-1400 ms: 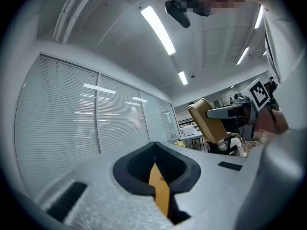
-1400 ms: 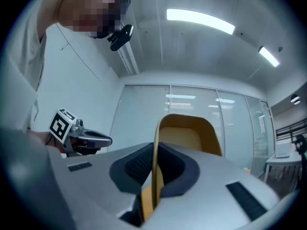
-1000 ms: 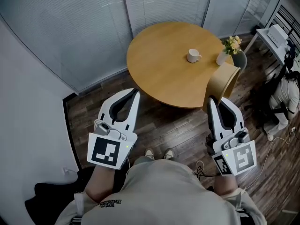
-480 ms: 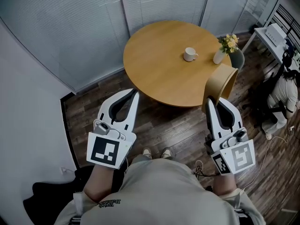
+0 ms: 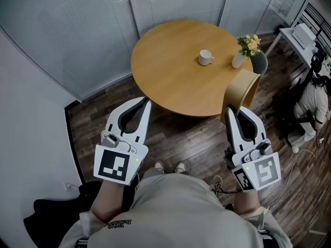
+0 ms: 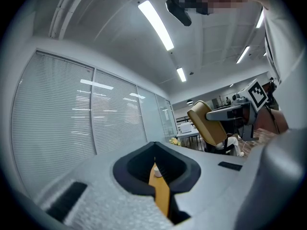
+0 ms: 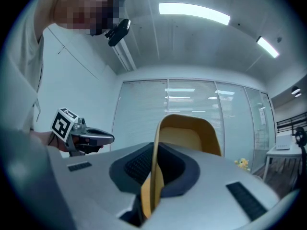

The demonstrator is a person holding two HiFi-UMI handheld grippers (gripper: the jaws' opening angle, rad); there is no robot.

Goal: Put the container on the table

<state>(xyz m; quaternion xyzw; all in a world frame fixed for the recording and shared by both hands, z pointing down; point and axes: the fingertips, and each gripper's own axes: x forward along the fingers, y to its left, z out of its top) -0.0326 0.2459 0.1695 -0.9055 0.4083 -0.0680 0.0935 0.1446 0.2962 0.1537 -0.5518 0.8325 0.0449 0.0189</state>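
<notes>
A tan, curved-walled container [image 5: 243,91] hangs over the floor by the near right edge of the round wooden table [image 5: 170,76]. My right gripper [image 5: 230,110] is shut on its near wall; in the right gripper view that wall [image 7: 154,143] runs edge-on between the jaws of the gripper [image 7: 152,176], and the container's open body [image 7: 189,135] rises beyond. My left gripper [image 5: 146,102] is shut with nothing in it, held above the floor short of the table. In the left gripper view only a sliver of table [image 6: 161,191] shows past the left gripper [image 6: 154,152].
On the table stand a white mug [image 5: 205,58] and a white vase of yellow flowers [image 5: 243,50]. A grey chair [image 5: 260,62] sits behind the table. A person [image 5: 314,102] sits at the right, near a white desk [image 5: 302,35]. Glass walls with blinds [image 5: 77,30] close the left and back.
The table and what is on it have drifted slightly left in the head view. Both grippers sit a little lower in the frame, the right one still holding the container.
</notes>
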